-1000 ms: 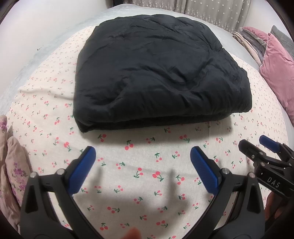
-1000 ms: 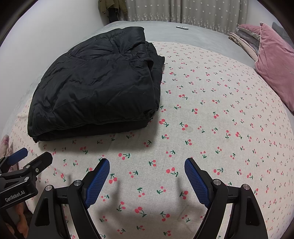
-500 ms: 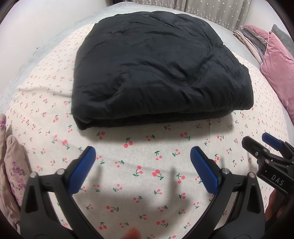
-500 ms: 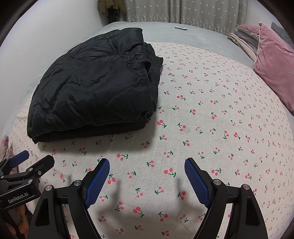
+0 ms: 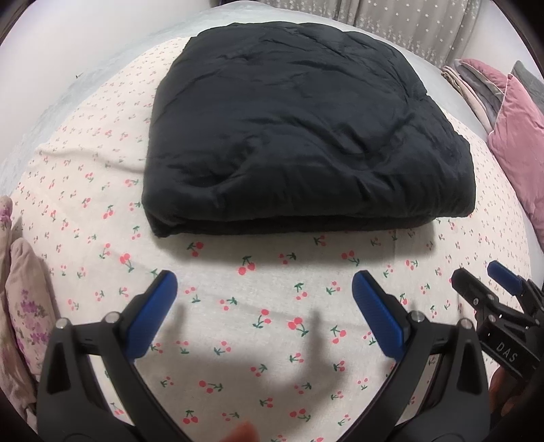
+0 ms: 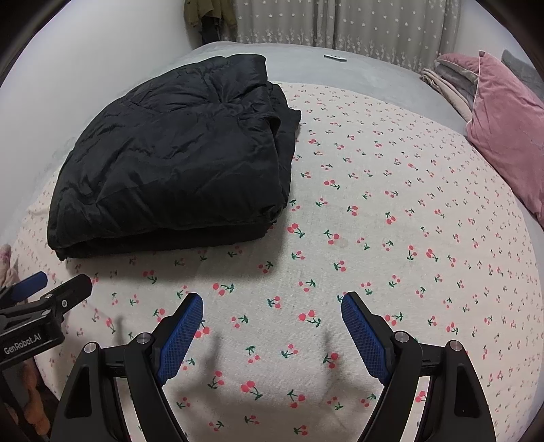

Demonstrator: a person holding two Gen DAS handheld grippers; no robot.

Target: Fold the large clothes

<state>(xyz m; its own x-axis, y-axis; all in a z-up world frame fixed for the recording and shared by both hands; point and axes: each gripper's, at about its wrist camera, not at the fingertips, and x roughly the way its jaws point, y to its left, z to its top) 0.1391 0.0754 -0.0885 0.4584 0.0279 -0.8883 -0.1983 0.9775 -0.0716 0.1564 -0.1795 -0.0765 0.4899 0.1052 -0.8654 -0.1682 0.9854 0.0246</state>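
1. A folded black padded garment (image 5: 306,136) lies on the cherry-print sheet (image 5: 272,323), beyond both grippers.
2. The left gripper (image 5: 265,289) is spread wide, empty.
3. The right gripper (image 6: 272,306) is likewise wide, holding nothing.

Folded jacket (image 5: 306,136) on the bedsheet (image 5: 272,306), pillow (image 6: 503,136) at the right edge, curtain (image 6: 340,27) behind

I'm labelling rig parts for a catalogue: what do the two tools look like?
Both are alike. The left tool and right tool have black angular frames, silver pivot bolts and blue textured pads. White lettering reads "GenRobot.AI" on the left one, "DAS" on the right.
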